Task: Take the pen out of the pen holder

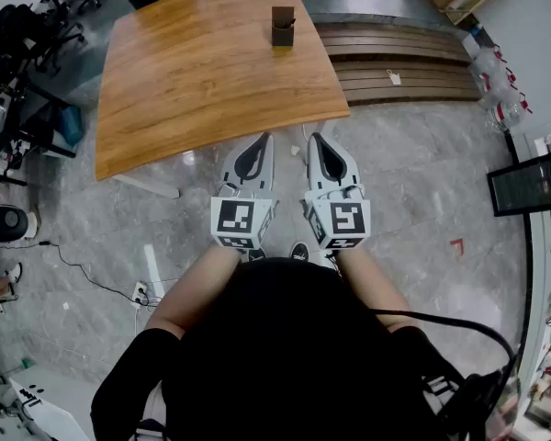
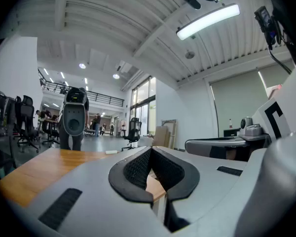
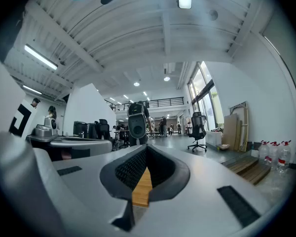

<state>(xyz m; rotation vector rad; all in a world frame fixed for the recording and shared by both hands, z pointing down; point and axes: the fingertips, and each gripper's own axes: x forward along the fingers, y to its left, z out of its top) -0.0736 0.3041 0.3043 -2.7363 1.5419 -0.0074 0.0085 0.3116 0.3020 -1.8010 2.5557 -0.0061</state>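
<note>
My left tool [image 1: 263, 145] and right tool [image 1: 316, 145] are pale grey, with black dimpled pads [image 2: 138, 169] inside. Their marker cubes [image 1: 241, 221] carry black squares on white. The tabletop [image 1: 202, 81] is warm orange-brown with streaky wood grain, the pen holder [image 1: 282, 26] dark brown. The floor [image 1: 422, 173] is mottled grey, my shirt [image 1: 285, 338] black.

Left gripper [image 2: 150, 151] — jaws together, empty

Bright, even indoor lighting
Ceiling strip lamps [image 2: 207, 21] supply light; fisheye distortion darkens gripper-view corners; polished floor [image 1: 413, 173] shows soft glare.
</note>
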